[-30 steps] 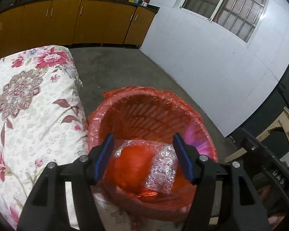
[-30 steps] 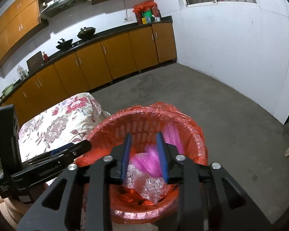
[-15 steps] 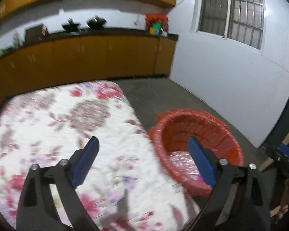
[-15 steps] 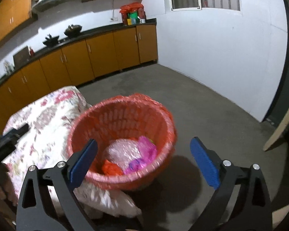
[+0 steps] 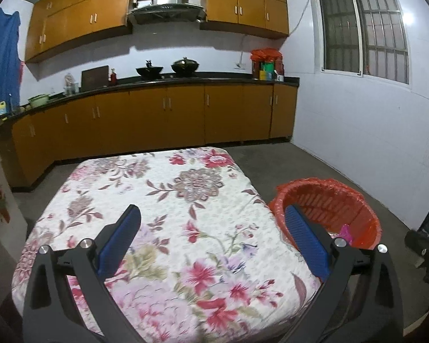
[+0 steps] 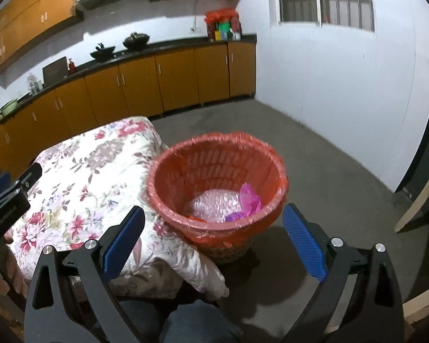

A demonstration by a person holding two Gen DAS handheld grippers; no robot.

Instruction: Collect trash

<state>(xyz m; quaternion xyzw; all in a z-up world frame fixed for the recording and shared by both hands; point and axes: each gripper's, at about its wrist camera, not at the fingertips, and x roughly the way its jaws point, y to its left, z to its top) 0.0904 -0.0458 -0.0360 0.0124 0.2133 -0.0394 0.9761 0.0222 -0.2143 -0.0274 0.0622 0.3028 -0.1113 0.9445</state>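
A red basket lined with a red bag (image 6: 214,154) stands on the floor against the table's right side; it also shows in the left wrist view (image 5: 326,203). Inside lie bubble wrap (image 6: 214,205) and a pink plastic piece (image 6: 250,195). My left gripper (image 5: 211,237) is open and empty above the floral-cloth table (image 5: 163,200). My right gripper (image 6: 213,234) is open and empty, held back from and above the basket. The left gripper's body (image 6: 8,203) shows at the left edge of the right wrist view.
Orange kitchen cabinets (image 5: 163,114) with pots on a dark counter run along the far wall. A white wall with a window (image 5: 363,34) is on the right. Grey concrete floor (image 6: 323,165) lies around the basket. A wooden board (image 6: 417,200) leans at the right.
Both grippers opened wide and pulled back up from the basket. The pink piece held in the right gripper now lies in the basket. The left gripper swung left over the table.
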